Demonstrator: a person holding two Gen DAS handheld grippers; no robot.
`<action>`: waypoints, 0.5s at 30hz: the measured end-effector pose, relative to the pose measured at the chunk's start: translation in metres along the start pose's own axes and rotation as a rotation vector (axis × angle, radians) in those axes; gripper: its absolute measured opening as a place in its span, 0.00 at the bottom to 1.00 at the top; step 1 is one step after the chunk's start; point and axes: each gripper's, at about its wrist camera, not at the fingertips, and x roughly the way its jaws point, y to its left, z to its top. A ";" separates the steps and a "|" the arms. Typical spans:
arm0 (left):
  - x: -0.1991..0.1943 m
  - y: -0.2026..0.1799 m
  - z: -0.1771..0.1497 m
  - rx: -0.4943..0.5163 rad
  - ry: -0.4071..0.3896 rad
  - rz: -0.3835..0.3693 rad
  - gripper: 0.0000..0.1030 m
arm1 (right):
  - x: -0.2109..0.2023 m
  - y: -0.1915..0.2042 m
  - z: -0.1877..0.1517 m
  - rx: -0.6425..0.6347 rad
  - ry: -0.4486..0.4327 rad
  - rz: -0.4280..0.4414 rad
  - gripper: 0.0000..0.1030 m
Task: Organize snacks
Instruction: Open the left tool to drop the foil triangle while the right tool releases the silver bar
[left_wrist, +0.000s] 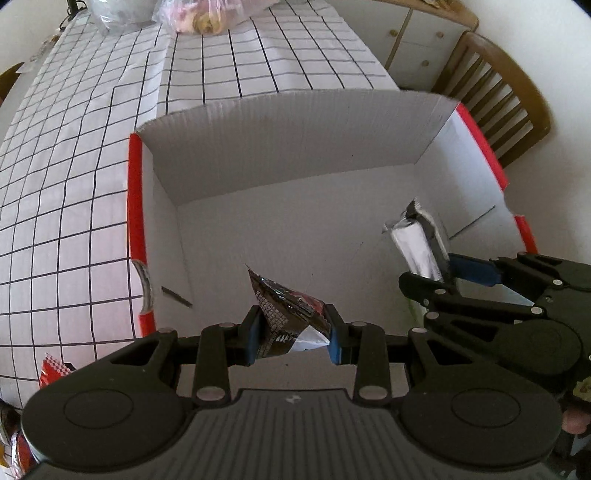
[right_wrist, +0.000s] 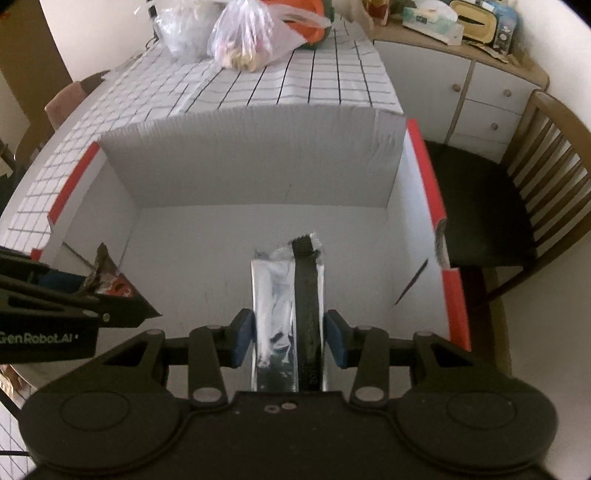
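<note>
While both hang over the white red-edged cardboard box (left_wrist: 332, 133), left gripper (left_wrist: 293, 334) jaws clamp a dark crumpled snack packet (left_wrist: 284, 314); right gripper (right_wrist: 288, 338) jaws clamp a long silver-and-black snack bar wrapper (right_wrist: 284, 295).

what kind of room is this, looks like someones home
Likely a home dining area: a table under a white black-grid tablecloth, a slatted wooden chair beside it, and a cream knobbed sideboard cluttered with household items.

We hold our left gripper (left_wrist: 291, 332) pointed steeply downward, its blue pads clamped together on something; our right gripper (right_wrist: 288, 334) sits just beside it, angled down, likewise clamped.
</note>
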 end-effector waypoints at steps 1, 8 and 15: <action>0.002 -0.001 -0.001 0.002 0.004 0.002 0.33 | 0.000 0.000 0.000 -0.002 0.001 0.000 0.41; 0.004 -0.001 -0.001 0.001 0.001 0.007 0.37 | -0.004 -0.005 -0.002 0.001 -0.011 0.024 0.41; -0.008 0.002 -0.006 -0.008 -0.041 -0.009 0.45 | -0.025 -0.005 -0.003 -0.006 -0.067 0.052 0.42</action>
